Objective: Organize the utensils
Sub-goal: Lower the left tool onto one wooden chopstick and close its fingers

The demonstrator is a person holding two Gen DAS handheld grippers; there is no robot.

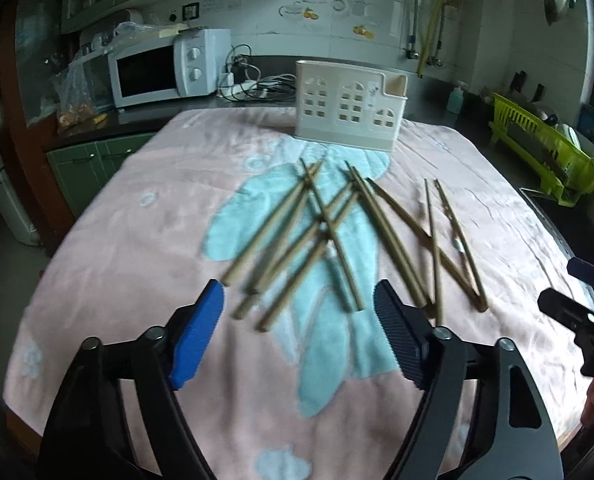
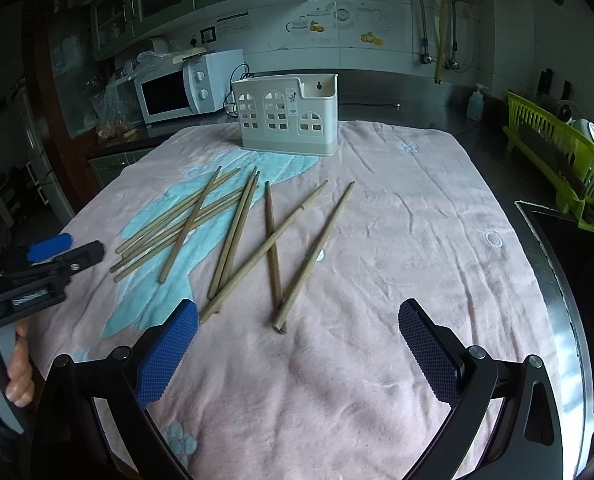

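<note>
Pick one outlying chopstick [image 2: 317, 254] rather than the crossed heap; pinch it near its thick end, nearest you, then stand it in the white utensil holder [image 2: 287, 114] by the tabletop's far edge. The chopsticks [image 1: 329, 236] lie mid-tabletop on the pink towel [image 2: 417, 240]. Your left tongs [image 1: 299, 336] and right tongs [image 2: 297, 356] both gape wide, holding nothing.
</note>
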